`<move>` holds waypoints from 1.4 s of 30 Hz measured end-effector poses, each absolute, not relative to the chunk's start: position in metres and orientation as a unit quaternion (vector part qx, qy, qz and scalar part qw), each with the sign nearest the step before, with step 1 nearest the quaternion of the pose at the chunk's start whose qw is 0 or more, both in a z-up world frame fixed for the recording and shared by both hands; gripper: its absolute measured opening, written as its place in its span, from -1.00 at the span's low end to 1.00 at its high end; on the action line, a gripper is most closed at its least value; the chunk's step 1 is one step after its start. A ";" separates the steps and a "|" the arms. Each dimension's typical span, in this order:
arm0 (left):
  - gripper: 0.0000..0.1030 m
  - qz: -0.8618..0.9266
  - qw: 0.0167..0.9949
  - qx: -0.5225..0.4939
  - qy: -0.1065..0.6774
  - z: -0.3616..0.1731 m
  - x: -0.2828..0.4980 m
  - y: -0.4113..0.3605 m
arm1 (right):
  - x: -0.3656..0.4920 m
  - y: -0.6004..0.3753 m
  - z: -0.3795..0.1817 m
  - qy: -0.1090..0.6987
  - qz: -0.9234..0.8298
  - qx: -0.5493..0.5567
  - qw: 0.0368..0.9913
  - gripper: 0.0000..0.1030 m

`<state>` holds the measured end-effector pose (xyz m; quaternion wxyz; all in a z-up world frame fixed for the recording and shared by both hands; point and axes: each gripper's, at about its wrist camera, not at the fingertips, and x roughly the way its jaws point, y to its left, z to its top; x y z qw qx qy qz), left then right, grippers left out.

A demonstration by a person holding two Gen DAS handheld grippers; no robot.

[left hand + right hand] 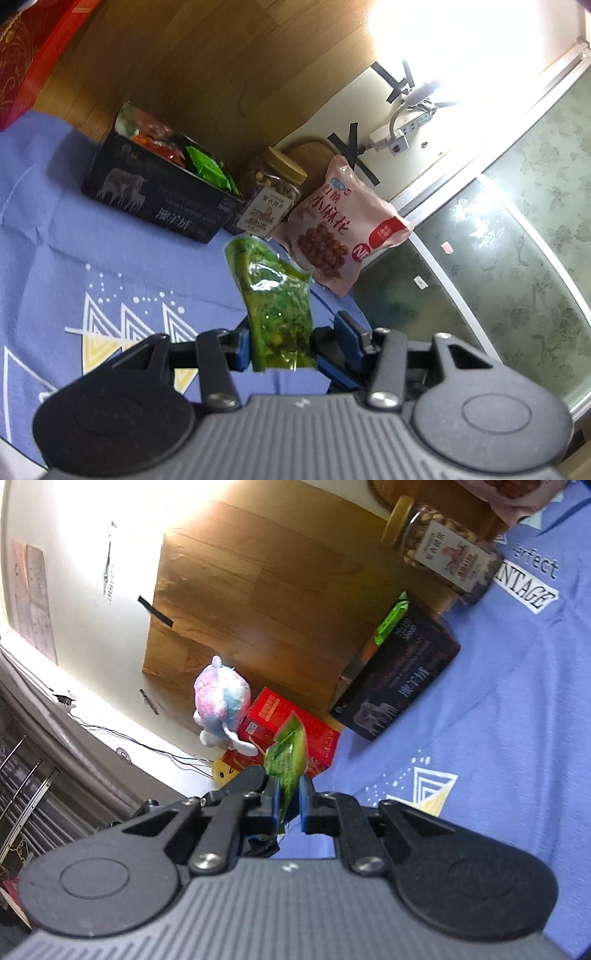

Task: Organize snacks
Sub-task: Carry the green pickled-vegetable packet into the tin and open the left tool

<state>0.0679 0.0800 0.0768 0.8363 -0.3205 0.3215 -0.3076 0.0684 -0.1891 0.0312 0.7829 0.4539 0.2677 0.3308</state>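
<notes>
— Start big: what's under both tools?

— A blue printed tablecloth [110, 236], spread below both grippers. Ahead of the left gripper [291, 343] and off to its left stands the dark open box [159, 199], stuffed with red and green snack packets. Just right of the box, the nut jar [269, 195] with its tan lid, and right of that the pink bag of small fried twists [332, 232] leaning upright.

— And the left gripper itself?

— Blue pads pinching a green pickled-vegetable pouch [277, 302], which sticks up between the fingers, lifted off the cloth.

— The right one?

— The right gripper [288, 801] is closed on a small green snack packet [290, 757], held in the air. The dark box sits ahead to its right, the red carton [291, 731] straight beyond, a pastel plush toy [221, 701] ahead-left.
</notes>
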 end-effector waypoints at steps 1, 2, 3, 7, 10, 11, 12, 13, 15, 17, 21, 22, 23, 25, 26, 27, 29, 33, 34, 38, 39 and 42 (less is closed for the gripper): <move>-0.15 -0.308 0.837 -0.320 0.320 0.078 0.068 0.081 | 0.069 -0.188 0.032 0.267 0.332 0.453 0.783 -0.74; -0.15 -0.309 0.838 -0.319 0.318 0.079 0.067 0.081 | 0.069 -0.188 0.032 0.267 0.333 0.453 0.783 -0.74; -0.15 -0.310 0.838 -0.319 0.316 0.080 0.067 0.082 | 0.070 -0.187 0.032 0.266 0.334 0.453 0.782 -0.74; -0.15 -0.310 0.840 -0.315 0.314 0.082 0.067 0.083 | 0.070 -0.185 0.033 0.264 0.337 0.451 0.783 -0.74; -0.15 -0.310 0.840 -0.316 0.315 0.080 0.068 0.084 | 0.070 -0.184 0.034 0.262 0.340 0.448 0.784 -0.74; -0.15 -0.310 0.839 -0.316 0.316 0.080 0.068 0.085 | 0.070 -0.184 0.033 0.263 0.340 0.448 0.784 -0.74; -0.15 -0.309 0.839 -0.317 0.316 0.080 0.068 0.085 | 0.070 -0.184 0.033 0.263 0.341 0.448 0.784 -0.74; -0.15 -0.309 0.839 -0.317 0.316 0.079 0.069 0.085 | 0.070 -0.184 0.034 0.263 0.340 0.448 0.784 -0.74; -0.15 -0.309 0.839 -0.317 0.316 0.079 0.068 0.086 | 0.070 -0.184 0.033 0.262 0.341 0.448 0.784 -0.74; -0.15 -0.309 0.838 -0.318 0.317 0.079 0.068 0.086 | 0.070 -0.184 0.033 0.262 0.341 0.447 0.784 -0.75; -0.15 -0.306 0.839 -0.317 0.317 0.080 0.067 0.086 | 0.071 -0.184 0.033 0.263 0.341 0.447 0.784 -0.75; -0.15 -0.306 0.840 -0.317 0.317 0.081 0.066 0.086 | 0.071 -0.184 0.033 0.263 0.342 0.447 0.784 -0.75; -0.15 -0.307 0.840 -0.317 0.316 0.081 0.066 0.086 | 0.071 -0.183 0.033 0.262 0.343 0.447 0.784 -0.74; -0.15 -0.307 0.840 -0.318 0.314 0.082 0.066 0.087 | 0.071 -0.182 0.033 0.261 0.344 0.446 0.784 -0.75; -0.15 -0.307 0.840 -0.318 0.314 0.082 0.066 0.087 | 0.071 -0.182 0.033 0.261 0.345 0.445 0.785 -0.75; -0.15 -0.307 0.840 -0.318 0.314 0.082 0.066 0.087 | 0.071 -0.181 0.033 0.261 0.345 0.445 0.784 -0.75; -0.15 -0.306 0.842 -0.316 0.313 0.083 0.066 0.088 | 0.073 -0.181 0.033 0.261 0.346 0.444 0.784 -0.75; -0.15 -0.305 0.847 -0.308 0.307 0.091 0.071 0.090 | 0.081 -0.178 0.039 0.259 0.349 0.441 0.785 -0.75; -0.15 -0.305 0.848 -0.307 0.305 0.094 0.073 0.091 | 0.084 -0.177 0.041 0.257 0.351 0.439 0.786 -0.75; -0.15 -0.299 0.859 -0.297 0.292 0.106 0.080 0.095 | 0.097 -0.172 0.050 0.251 0.360 0.429 0.789 -0.74; -0.15 -0.296 0.861 -0.295 0.289 0.107 0.082 0.097 | 0.101 -0.169 0.051 0.250 0.363 0.426 0.790 -0.74; -0.15 -0.284 0.868 -0.290 0.287 0.108 0.091 0.102 | 0.114 -0.161 0.050 0.256 0.370 0.420 0.788 -0.74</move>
